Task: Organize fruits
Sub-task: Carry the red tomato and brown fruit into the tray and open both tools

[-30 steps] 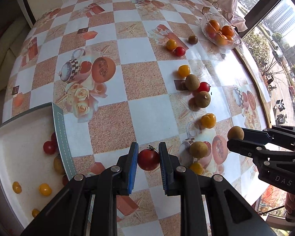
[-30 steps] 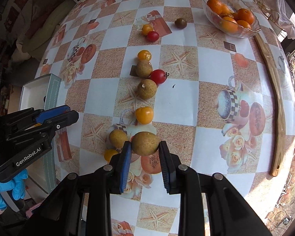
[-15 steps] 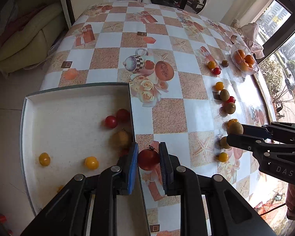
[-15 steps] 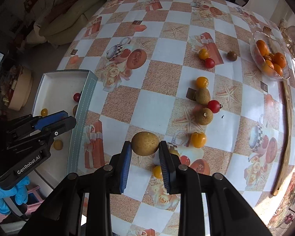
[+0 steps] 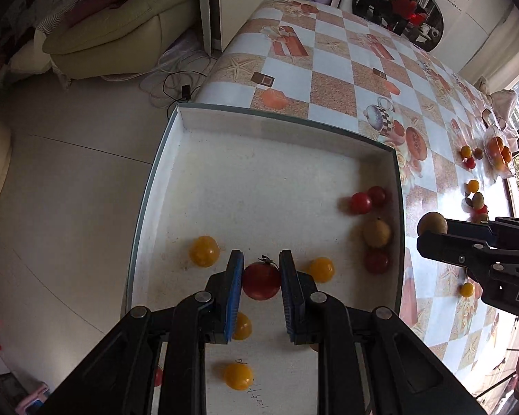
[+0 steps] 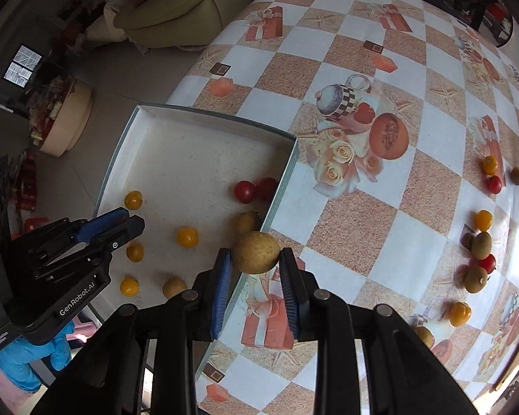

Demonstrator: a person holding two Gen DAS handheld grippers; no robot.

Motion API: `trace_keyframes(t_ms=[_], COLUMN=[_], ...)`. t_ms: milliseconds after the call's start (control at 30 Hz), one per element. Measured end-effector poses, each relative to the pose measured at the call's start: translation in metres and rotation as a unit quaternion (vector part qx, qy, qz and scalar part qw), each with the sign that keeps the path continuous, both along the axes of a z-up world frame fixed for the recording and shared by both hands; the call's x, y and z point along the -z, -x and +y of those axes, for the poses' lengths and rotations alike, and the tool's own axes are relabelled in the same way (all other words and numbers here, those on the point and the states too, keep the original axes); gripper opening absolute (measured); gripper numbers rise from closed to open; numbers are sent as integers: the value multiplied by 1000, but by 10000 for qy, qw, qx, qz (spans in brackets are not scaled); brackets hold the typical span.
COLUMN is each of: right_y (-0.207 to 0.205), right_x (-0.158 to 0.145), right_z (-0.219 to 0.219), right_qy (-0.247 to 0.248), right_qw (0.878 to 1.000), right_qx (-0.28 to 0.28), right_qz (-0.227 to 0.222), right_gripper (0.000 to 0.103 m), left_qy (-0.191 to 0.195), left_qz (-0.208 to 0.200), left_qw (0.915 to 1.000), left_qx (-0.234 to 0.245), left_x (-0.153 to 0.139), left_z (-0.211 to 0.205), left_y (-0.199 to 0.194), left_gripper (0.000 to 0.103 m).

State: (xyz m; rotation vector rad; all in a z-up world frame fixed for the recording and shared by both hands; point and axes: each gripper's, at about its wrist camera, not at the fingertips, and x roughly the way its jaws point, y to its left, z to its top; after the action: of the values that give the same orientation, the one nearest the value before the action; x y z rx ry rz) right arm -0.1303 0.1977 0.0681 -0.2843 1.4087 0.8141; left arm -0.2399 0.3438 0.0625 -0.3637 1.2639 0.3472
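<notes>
My left gripper (image 5: 260, 278) is shut on a red tomato (image 5: 261, 282) and holds it above the white tray (image 5: 259, 159), over its near middle. My right gripper (image 6: 254, 265) is shut on a brown round fruit (image 6: 256, 251) and holds it just above the tray's right rim (image 6: 283, 186). The right gripper with its fruit also shows in the left wrist view (image 5: 432, 224). The tray holds several yellow and red tomatoes and a brown fruit (image 5: 377, 232). More fruits (image 6: 481, 243) lie on the checked tablecloth to the right.
A clear bowl of oranges (image 5: 498, 152) stands at the table's far right edge. The tray overhangs the table's left edge above the floor. A sofa (image 5: 121, 24) and cables lie beyond. A washing machine (image 5: 401, 10) is behind the table.
Both grippers have moved left with their fruits. The left one has gone from the tray's rim to over its inside; the right one has reached the tray's right rim.
</notes>
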Motion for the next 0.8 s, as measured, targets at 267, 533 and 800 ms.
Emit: trace_keyframes(t_ms=[267,533,800], right_y=[-21,-37,-37], right_x=[22,45,52], right_z=[51,78,86], right_qy=[31,241,346], right_qw=[9999,9996,9992], right_qx=[12,55,-63], right_qz=[117,169,162], right_gripper=[31,31,36], left_qy=[-154,-241,-483], left_qz=[102,253,76], left_qw=[9998,9994,9988], left_qx=[-112,-39,54], left_x=[20,36,28], left_z=[28,32,26], left_y=[-31,-42,-40], left_gripper=[23,24,84])
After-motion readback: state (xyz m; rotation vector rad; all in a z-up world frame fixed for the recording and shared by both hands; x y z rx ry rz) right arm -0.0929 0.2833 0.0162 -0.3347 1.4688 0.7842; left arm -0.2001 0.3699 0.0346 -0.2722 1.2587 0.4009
